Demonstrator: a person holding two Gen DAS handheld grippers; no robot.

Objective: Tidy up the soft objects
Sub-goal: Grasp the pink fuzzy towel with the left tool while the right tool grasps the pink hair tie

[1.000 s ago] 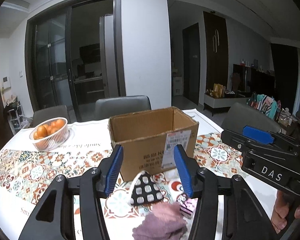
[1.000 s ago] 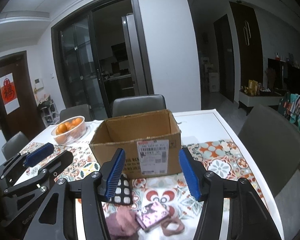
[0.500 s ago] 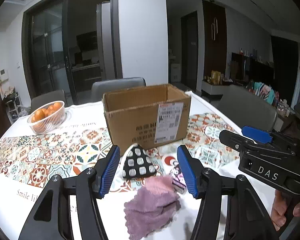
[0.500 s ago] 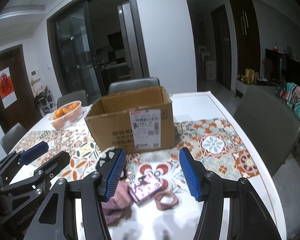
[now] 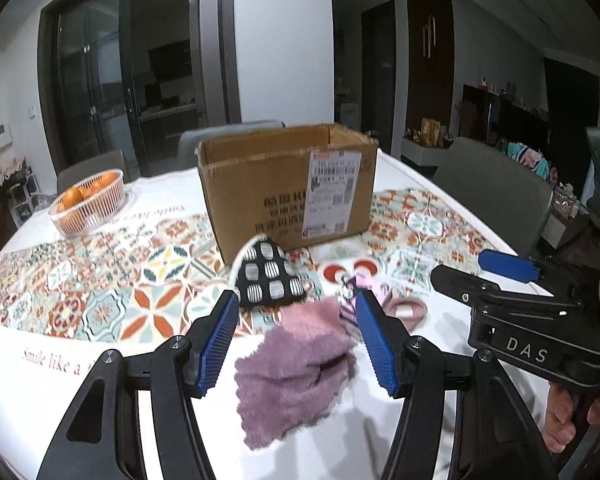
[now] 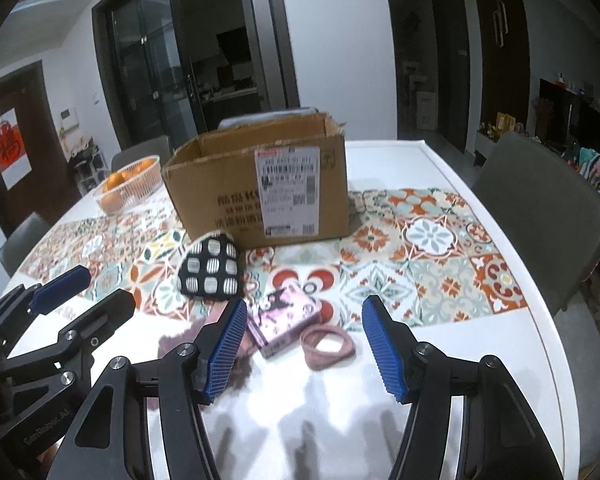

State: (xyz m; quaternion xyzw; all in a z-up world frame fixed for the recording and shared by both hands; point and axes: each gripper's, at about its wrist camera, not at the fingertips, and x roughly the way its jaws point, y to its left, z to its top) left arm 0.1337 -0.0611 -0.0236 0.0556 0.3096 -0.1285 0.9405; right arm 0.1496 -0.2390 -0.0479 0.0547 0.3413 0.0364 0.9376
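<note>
The purple fuzzy cloth (image 5: 300, 364) lies on the white table (image 6: 452, 360) right in front of your left gripper (image 5: 298, 344), whose jaws stand apart above it without touching it. Just behind it sits the black-and-white patterned pouch (image 5: 268, 276), close to the open cardboard box (image 5: 288, 184). Your right gripper (image 6: 304, 352) also has its jaws apart, holding nothing; between its blue pads you see a pink printed packet (image 6: 284, 316) and a pink hair band (image 6: 328, 346) touching it. A basket of oranges (image 5: 88, 204) stands well off to the left.
</note>
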